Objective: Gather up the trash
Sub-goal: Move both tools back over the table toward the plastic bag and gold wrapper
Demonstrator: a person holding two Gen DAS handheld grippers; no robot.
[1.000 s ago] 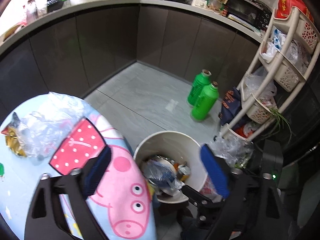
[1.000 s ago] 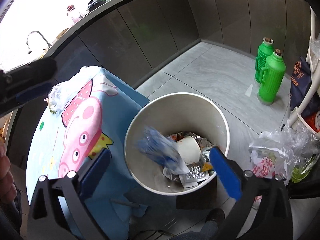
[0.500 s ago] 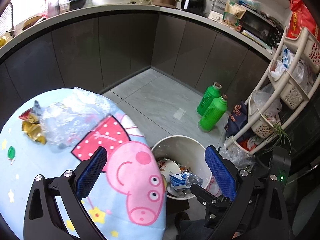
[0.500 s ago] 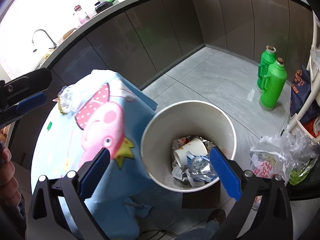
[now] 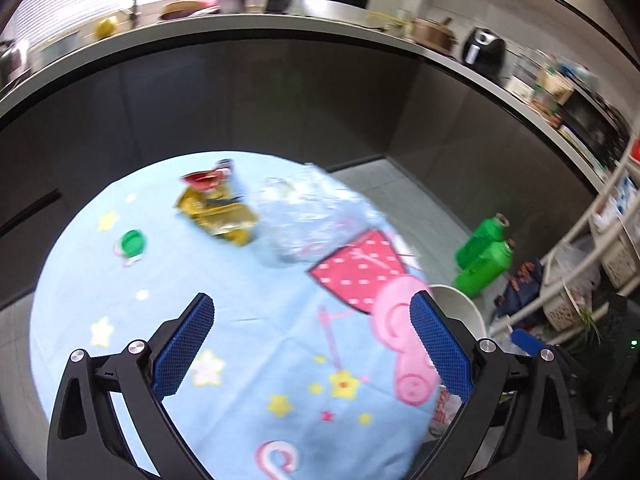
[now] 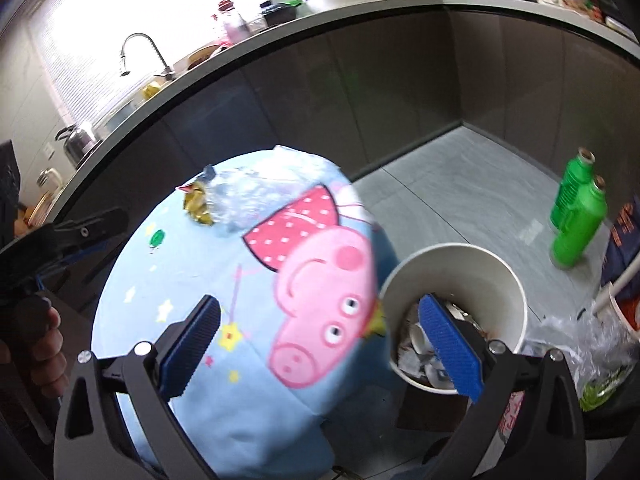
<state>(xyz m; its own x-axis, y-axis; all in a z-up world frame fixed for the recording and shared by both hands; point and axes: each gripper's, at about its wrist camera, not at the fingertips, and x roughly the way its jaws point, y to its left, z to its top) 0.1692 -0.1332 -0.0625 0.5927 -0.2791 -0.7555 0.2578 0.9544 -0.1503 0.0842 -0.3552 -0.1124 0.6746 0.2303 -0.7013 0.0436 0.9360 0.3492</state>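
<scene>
Kitchen table (image 5: 248, 320) now fills left tongs' (image 5: 312, 344) view.

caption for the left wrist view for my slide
Open left gripper over the cartoon tablecloth, facing a yellow wrapper, clear plastic bag and green cap.

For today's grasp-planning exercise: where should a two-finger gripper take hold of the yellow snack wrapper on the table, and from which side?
Probably best from above, pinching the raised crumpled ridge of the yellow snack wrapper on its near-left edge, since the clear plastic bag crowds its right side. The left gripper is open.
</scene>
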